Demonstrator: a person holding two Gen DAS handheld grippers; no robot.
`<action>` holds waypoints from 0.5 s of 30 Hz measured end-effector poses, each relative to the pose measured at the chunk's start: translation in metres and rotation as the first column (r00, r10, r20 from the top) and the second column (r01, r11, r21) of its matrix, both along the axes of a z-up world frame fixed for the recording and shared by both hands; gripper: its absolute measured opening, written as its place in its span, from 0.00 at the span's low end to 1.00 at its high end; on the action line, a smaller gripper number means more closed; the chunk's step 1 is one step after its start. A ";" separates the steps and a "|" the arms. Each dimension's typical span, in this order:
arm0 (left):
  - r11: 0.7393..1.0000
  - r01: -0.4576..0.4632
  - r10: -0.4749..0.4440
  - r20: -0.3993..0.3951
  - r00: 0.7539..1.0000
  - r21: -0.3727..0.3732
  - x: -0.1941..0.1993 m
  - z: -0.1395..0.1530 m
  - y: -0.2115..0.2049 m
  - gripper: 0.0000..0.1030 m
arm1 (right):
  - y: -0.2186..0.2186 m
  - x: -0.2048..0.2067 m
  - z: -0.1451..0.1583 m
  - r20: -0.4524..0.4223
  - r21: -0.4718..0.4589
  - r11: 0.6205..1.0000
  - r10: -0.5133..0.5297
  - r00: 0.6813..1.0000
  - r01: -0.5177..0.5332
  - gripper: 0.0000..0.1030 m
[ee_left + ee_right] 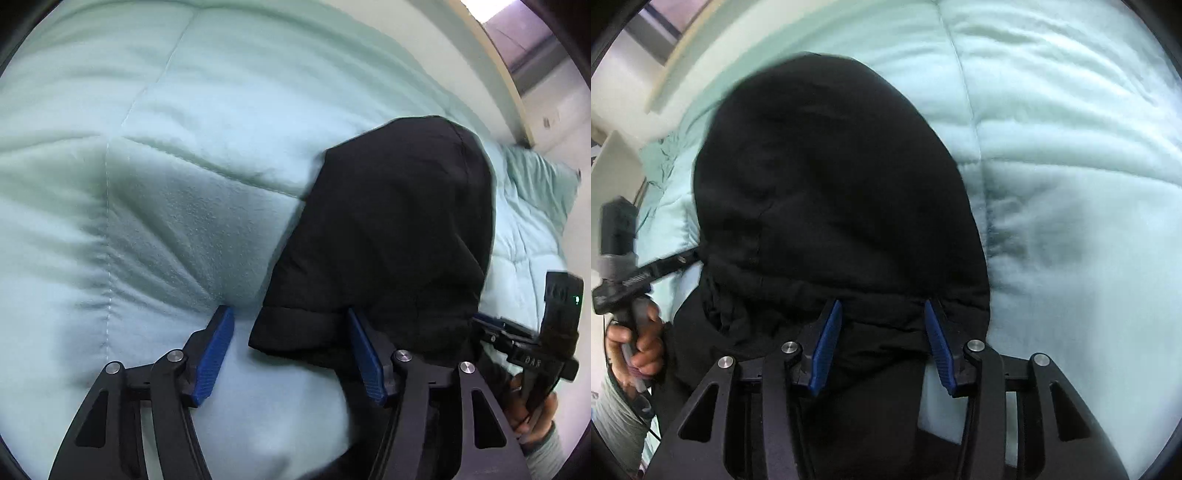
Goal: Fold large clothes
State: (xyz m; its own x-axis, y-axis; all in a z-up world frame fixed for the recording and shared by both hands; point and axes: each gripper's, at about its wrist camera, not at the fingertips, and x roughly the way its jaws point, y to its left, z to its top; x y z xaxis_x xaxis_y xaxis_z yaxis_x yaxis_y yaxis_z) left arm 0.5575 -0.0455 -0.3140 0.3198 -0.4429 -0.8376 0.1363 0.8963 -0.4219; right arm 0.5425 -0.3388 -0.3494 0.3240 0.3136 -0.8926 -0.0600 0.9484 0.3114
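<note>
matt black cloth garment (399, 229); fleecy quilt (166, 155)

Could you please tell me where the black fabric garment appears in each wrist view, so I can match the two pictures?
Left wrist view: the black fabric garment fills the centre-right, its near hem lying between the open blue fingers.
Right wrist view: the garment fills the centre and left.
Shared landmark: the pale mint quilted bedcover beneath it.

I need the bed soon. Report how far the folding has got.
Done: the black garment lies doubled over on the mint quilt. In hand: both grippers sit at its near edge, the left gripper and the right gripper open, gripping nothing. Left: possibly a further fold; I cannot tell.
</note>
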 end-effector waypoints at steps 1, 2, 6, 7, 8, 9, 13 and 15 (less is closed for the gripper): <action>1.000 0.010 -0.010 0.005 1.000 0.002 0.000 0.007 0.000 0.64 | 0.002 0.001 0.003 -0.001 -0.014 1.000 0.009 1.000 -0.009 0.46; 1.000 0.015 -0.015 0.016 1.000 -0.003 -0.001 0.014 0.002 0.64 | 0.003 -0.001 0.010 0.003 -0.031 0.999 0.027 1.000 -0.027 0.46; 0.999 0.044 -0.042 0.114 0.993 -0.018 -0.016 0.050 0.027 0.64 | 0.004 -0.010 0.037 0.051 -0.047 0.995 0.085 0.995 -0.082 0.48; 0.998 0.053 -0.049 0.137 0.989 -0.023 -0.018 0.059 0.030 0.64 | 0.002 -0.011 0.043 0.066 -0.042 0.995 0.088 0.994 -0.085 0.49; 0.998 0.063 -0.058 0.159 0.986 -0.024 -0.017 0.070 0.033 0.64 | -0.002 -0.012 0.051 0.086 -0.040 0.996 0.085 0.993 -0.082 0.52; 0.997 0.068 -0.063 0.165 0.984 -0.026 -0.014 0.074 0.034 0.65 | -0.006 -0.010 0.056 0.103 -0.036 0.996 0.080 0.992 -0.076 0.61; 0.990 0.109 -0.097 0.139 0.986 -0.087 0.014 0.086 0.037 0.69 | -0.024 0.012 0.056 0.119 0.006 0.999 0.050 0.992 -0.052 0.70; 0.984 0.127 -0.115 0.103 0.988 -0.124 0.028 0.081 0.022 0.69 | -0.032 0.025 0.051 0.107 0.039 0.998 0.037 0.994 -0.041 0.70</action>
State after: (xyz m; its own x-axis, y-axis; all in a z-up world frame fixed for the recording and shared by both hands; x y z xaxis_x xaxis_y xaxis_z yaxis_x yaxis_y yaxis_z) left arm 0.5852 -0.0234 -0.2327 0.3330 -0.5862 -0.7385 0.2856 0.8092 -0.5135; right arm 0.5672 -0.3707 -0.2987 0.4030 0.3634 -0.8400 -0.1311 0.9313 0.3400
